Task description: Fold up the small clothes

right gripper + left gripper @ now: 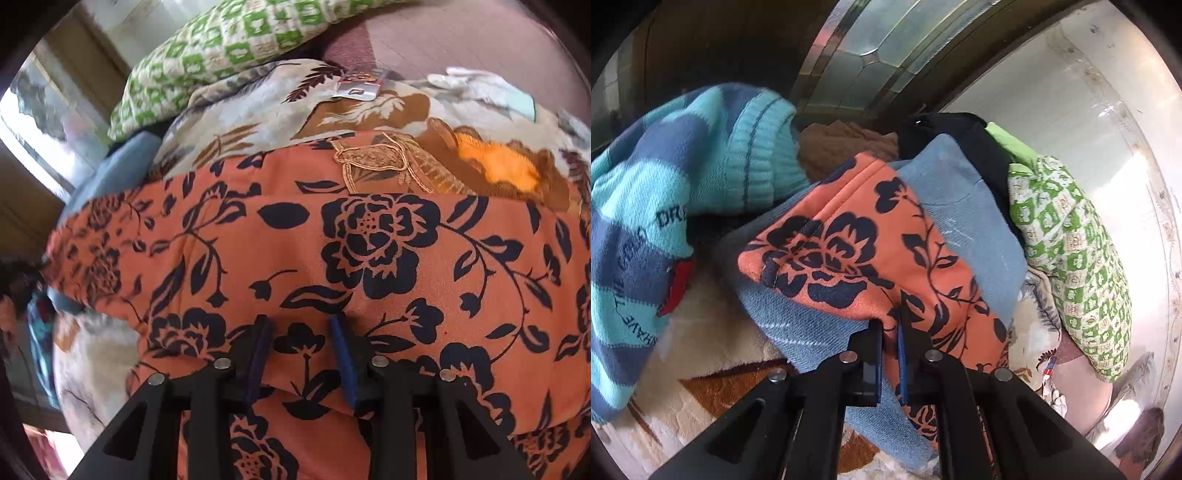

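An orange garment with a dark blue flower print (871,251) lies draped over blue denim clothes (964,206). My left gripper (889,325) is shut on the orange garment's edge, with cloth pinched between the blue pads. In the right wrist view the same orange garment (332,258) fills the frame, spread over a floral bedspread (266,107). My right gripper (301,325) is partly open, its fingers (341,354) pressed down on a fold of the orange cloth between them.
A blue and turquoise striped knit sweater (665,206) lies at the left. A green checked pillow (1071,258) lies at the right, beside black (975,147) and brown (842,147) clothes. An embroidered brown and orange piece (461,166) lies beyond the garment. A wall and window frame stand behind.
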`<action>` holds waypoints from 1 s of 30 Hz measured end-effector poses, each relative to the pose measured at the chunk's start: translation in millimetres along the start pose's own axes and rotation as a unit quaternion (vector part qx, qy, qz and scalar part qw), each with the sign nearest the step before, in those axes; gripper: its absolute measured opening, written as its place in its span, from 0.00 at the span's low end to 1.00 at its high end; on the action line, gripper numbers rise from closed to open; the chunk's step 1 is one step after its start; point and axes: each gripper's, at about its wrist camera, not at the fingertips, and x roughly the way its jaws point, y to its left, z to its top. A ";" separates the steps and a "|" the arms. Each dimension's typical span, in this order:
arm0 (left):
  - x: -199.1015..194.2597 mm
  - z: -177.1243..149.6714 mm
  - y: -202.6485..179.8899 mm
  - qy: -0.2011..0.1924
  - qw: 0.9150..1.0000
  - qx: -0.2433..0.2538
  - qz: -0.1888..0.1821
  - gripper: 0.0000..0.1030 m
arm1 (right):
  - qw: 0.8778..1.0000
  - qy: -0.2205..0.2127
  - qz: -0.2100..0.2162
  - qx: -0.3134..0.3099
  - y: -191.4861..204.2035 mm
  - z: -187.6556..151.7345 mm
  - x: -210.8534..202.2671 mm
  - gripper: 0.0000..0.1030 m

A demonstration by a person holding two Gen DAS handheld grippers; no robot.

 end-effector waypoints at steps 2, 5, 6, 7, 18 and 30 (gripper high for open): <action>-6.7 0.6 -7.5 -0.009 1.000 0.012 -0.015 0.06 | 1.000 0.009 -0.023 -0.015 8.9 0.7 3.0 0.37; -21.6 -0.9 -26.4 -0.020 0.998 0.046 -0.025 0.05 | 0.998 0.023 -0.043 -0.025 15.3 3.8 5.9 0.36; -28.1 -2.2 -34.4 -0.023 0.998 0.059 -0.031 0.05 | 0.998 0.027 -0.046 -0.026 15.6 4.9 6.7 0.36; -35.3 -4.1 -43.7 -0.026 0.996 0.073 -0.037 0.05 | 0.998 0.029 -0.047 -0.027 15.7 5.5 7.2 0.36; -113.4 -79.7 -182.2 -0.038 0.957 0.271 -0.091 0.05 | 0.999 0.028 -0.015 -0.011 7.4 9.7 11.7 0.37; -106.3 -312.1 -349.5 0.056 0.858 0.478 -0.179 0.05 | 0.933 -0.066 0.294 0.198 -142.0 8.0 -87.8 0.58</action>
